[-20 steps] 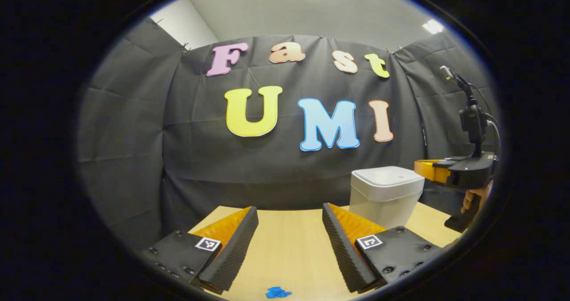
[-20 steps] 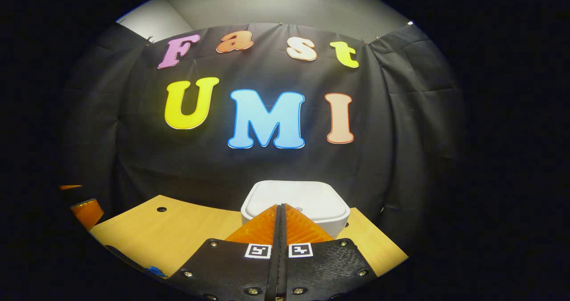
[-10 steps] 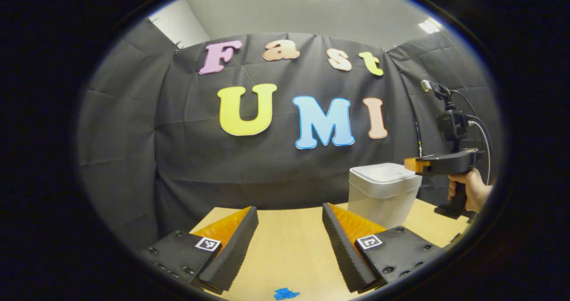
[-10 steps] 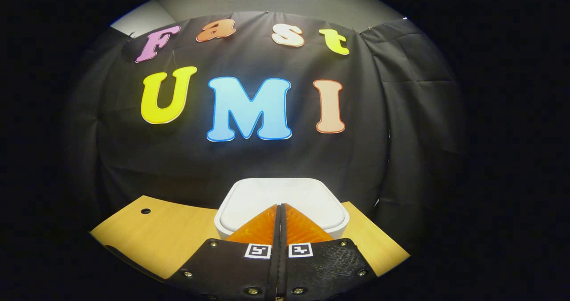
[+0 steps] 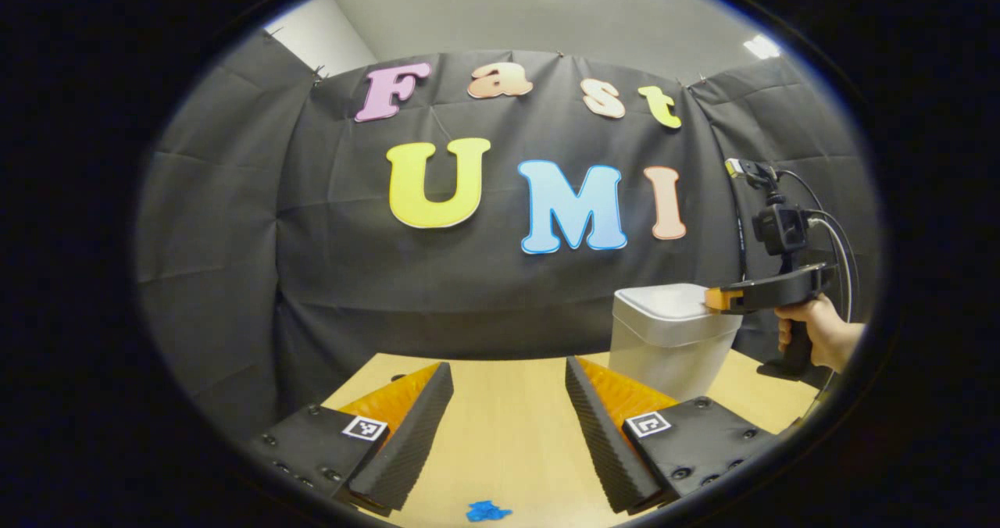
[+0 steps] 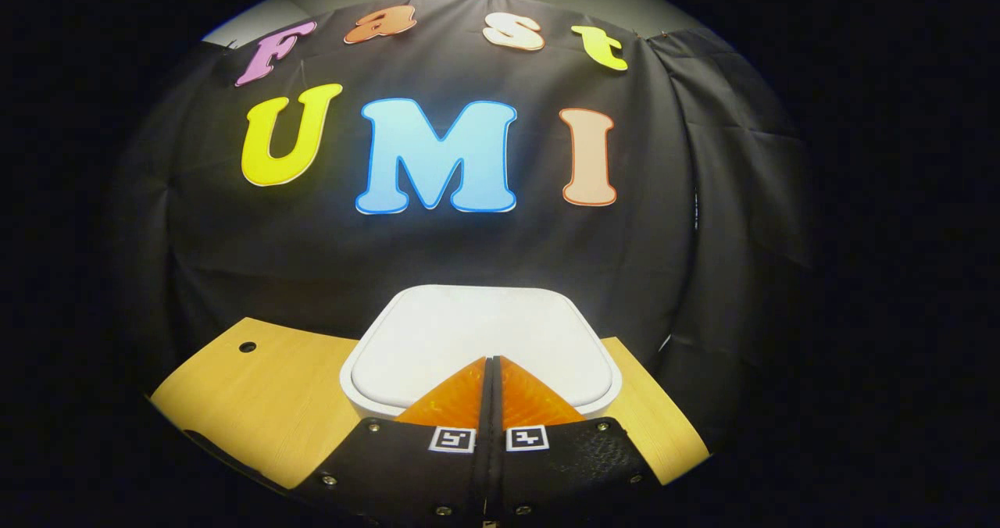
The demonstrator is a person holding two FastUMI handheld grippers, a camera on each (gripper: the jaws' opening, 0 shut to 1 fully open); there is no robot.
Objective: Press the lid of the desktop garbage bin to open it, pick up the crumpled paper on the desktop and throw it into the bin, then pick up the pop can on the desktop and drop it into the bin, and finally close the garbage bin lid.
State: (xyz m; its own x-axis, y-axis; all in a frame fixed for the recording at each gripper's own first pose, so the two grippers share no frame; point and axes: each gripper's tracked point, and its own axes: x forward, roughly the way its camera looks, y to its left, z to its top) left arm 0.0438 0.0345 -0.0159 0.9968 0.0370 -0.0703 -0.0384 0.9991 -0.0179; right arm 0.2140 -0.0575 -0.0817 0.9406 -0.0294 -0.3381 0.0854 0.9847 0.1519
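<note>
The garbage bin [image 5: 672, 340] stands at the far right of the wooden table [image 5: 508, 434], its white lid [image 6: 480, 340] down. In the right gripper view, the right gripper [image 6: 490, 364], fingers pressed together, points over the lid. The left gripper view adds the hand [image 5: 820, 337] holding it, the left gripper [image 5: 508, 387] spread wide, and a blue scrap [image 5: 486, 510] at the near edge.

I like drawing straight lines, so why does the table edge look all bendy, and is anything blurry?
In the right gripper view the pale wooden table curves because the fisheye lens bends things near the rim; the white square plastic bin lid looks sharp. In the left gripper view the same bending curves the table, and nothing looks blurry.
</note>
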